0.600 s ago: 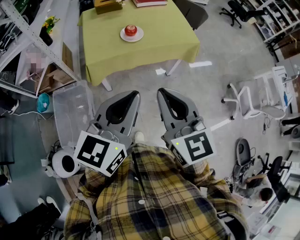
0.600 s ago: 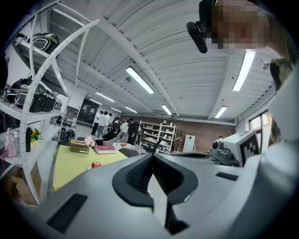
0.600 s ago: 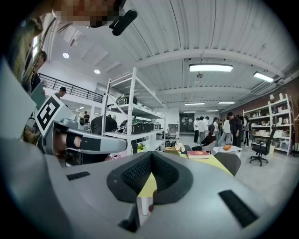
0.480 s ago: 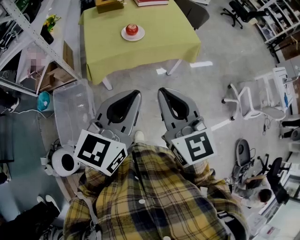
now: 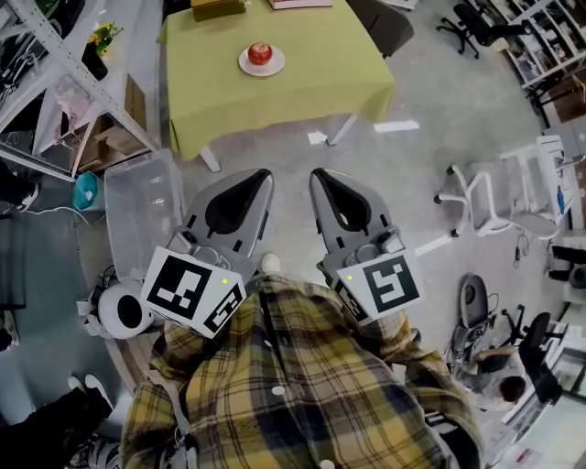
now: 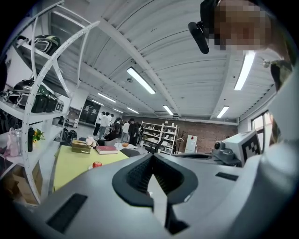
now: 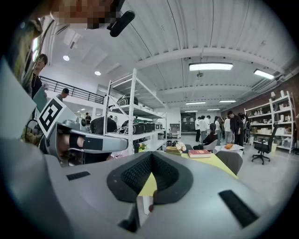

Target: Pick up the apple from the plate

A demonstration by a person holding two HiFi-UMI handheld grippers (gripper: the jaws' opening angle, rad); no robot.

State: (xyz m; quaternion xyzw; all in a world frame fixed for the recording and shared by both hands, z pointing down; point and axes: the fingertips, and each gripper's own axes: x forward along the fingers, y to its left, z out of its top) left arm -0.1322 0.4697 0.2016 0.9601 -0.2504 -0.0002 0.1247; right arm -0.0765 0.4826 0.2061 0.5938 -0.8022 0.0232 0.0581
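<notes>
Red apple on white plate; left gripper, right gripper closed, empty.

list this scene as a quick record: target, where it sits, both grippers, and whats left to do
target: red apple
support: white plate on the green-clothed table
left gripper: shut, empty, held over the floor short of the table
right gripper: shut, empty, beside the left one
task state: apple not yet reached; both grippers are apart from the table
also on table: book and box at the far edge
</notes>
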